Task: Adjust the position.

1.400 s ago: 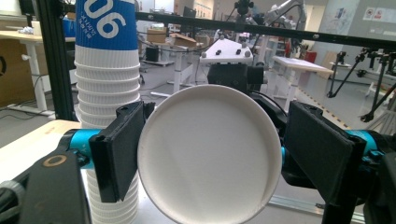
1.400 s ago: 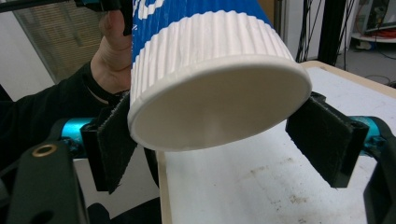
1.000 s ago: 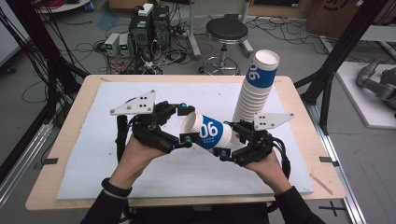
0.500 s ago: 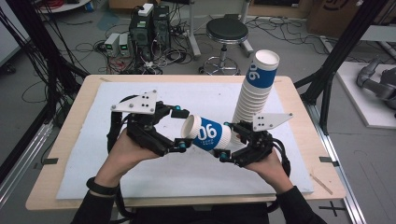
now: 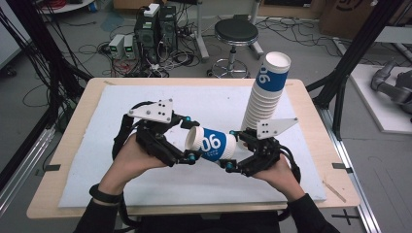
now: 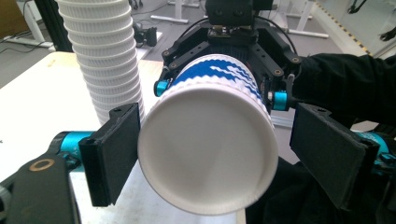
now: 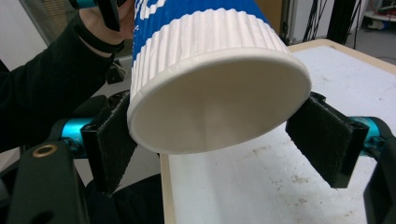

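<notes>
Left gripper view puts the blue-and-white ribbed paper cup [image 6: 205, 144] closest, one white end facing the lens between the left gripper's [image 6: 219, 158] black pads [image 6: 114, 154]. These jaws have just been opening and stand wide: one pad is at the rim, the other well apart, so nothing is clamped. At the cup's far end, the right gripper [image 6: 233, 70] is closed around the wall and carries it alone, lying level in the air above the white mat [image 5: 145, 184], towards the wooden table's [image 5: 63, 160] near edge.

The step looks like a handover release. It would go best if the left hand drew straight back off the cup's end, with the right squeezing only lightly so the thin wall does not buckle.

Only the high view shows the whole layout, with the tall leaning stack of white ribbed cups [image 5: 265, 97] behind the right hand, towards the table's far right corner. The right gripper view shows the cup's other end and both pads at its rim.
</notes>
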The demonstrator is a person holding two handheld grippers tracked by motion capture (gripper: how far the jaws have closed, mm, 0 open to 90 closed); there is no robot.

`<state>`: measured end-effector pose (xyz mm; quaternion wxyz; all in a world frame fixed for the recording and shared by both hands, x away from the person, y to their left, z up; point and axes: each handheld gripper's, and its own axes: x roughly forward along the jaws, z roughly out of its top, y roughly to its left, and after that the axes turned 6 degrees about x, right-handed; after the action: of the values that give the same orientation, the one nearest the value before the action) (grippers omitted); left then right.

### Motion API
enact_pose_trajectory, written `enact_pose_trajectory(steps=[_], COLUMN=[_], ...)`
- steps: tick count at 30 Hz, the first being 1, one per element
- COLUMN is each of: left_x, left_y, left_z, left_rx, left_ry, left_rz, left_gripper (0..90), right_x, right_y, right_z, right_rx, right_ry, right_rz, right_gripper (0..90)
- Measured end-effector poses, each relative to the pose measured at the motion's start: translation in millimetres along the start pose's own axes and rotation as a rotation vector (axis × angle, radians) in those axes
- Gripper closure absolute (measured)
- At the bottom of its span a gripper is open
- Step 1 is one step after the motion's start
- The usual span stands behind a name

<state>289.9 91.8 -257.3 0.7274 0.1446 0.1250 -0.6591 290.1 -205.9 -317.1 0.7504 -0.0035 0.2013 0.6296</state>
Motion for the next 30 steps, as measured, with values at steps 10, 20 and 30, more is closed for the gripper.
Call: enact_pose_trajectory(steps=[10, 20, 30], left_x=[0.1, -0.8, -6.0], left_y=[1.8, 4.9, 7.1], left_z=[-2.1, -9.4, -12.3], left_rx=[0.007, 0.012, 0.015], left_ry=[0.010, -0.077, -0.185], left_rz=[-0.002, -0.026, -0.022], left_gripper=[28.7, 29.3, 29.3], right_x=[0.4, -1.7, -7.4], right_y=[-0.1, 1.1, 1.3], right_z=[0.1, 1.5, 3.5], right_rx=[0.000, -0.008, 0.008], right_ry=[0.010, -0.009, -0.074], right_rz=[0.009, 0.004, 0.013], right_gripper=[19.0, 16.6, 13.6])
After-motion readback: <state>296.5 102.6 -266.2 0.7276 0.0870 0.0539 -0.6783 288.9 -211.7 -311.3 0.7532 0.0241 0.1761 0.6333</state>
